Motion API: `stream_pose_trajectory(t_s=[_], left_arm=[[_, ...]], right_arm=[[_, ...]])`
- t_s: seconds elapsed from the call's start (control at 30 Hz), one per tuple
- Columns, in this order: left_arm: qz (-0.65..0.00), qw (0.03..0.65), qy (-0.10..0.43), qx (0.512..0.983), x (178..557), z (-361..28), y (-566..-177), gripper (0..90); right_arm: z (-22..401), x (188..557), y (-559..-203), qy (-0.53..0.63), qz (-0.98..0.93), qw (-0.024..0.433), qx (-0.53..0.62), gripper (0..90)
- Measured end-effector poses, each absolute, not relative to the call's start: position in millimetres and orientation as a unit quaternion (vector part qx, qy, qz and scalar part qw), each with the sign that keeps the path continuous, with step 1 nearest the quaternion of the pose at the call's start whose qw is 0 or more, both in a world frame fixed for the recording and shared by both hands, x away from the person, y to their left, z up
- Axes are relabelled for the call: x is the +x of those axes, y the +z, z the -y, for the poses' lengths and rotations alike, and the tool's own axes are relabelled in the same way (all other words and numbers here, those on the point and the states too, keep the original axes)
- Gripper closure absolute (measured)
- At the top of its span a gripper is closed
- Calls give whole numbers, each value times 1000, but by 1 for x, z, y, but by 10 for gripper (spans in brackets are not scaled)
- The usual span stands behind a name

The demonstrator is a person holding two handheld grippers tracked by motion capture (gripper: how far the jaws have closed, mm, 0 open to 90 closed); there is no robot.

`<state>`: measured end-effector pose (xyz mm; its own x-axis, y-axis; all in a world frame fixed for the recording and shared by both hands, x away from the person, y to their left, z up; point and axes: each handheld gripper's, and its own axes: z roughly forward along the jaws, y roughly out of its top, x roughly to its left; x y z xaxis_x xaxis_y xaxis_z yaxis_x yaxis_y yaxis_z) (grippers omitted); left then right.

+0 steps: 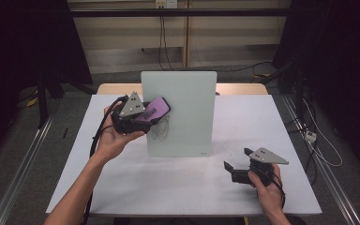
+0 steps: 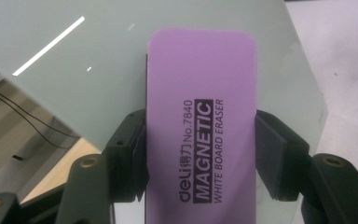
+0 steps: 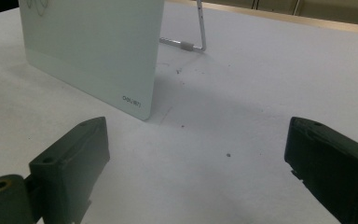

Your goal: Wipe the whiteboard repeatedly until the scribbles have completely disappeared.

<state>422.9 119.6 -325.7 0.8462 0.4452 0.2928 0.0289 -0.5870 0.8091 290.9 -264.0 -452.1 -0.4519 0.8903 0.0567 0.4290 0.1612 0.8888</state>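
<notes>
Left gripper point(image 1: 146, 112): black body, grey three-cornered plate on top with small dark screw dots; black cable trailing from its 7 o'clock side. Jaws matt black with flat pads; brass-coloured screw heads at the arm pivots, small screw holes in the pads.

Right gripper point(image 1: 236, 165): black body, matching grey three-cornered plate; black cable looping at its 4 o'clock side. Blocky black jaws with a brass-ringed pivot.

Forearms bare, no sleeves in view.
</notes>
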Motion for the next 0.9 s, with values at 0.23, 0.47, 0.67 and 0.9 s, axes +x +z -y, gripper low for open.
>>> stream_pose_trajectory(t_s=[0.23, 0.47, 0.67, 0.9], left_arm=[[-122, 410, 229, 875, 419, -107, -335, 411], [-113, 396, 214, 886, 416, -100, -346, 411], [-105, 384, 203, 895, 414, -95, -352, 411], [-115, 402, 210, 884, 417, -100, -344, 411]], right_arm=[[264, 290, -452, 457, -719, 253, 457, 70], [264, 289, -451, 459, -720, 251, 455, 70], [264, 289, -451, 459, -720, 252, 455, 70], [264, 289, -451, 459, -720, 252, 455, 70]])
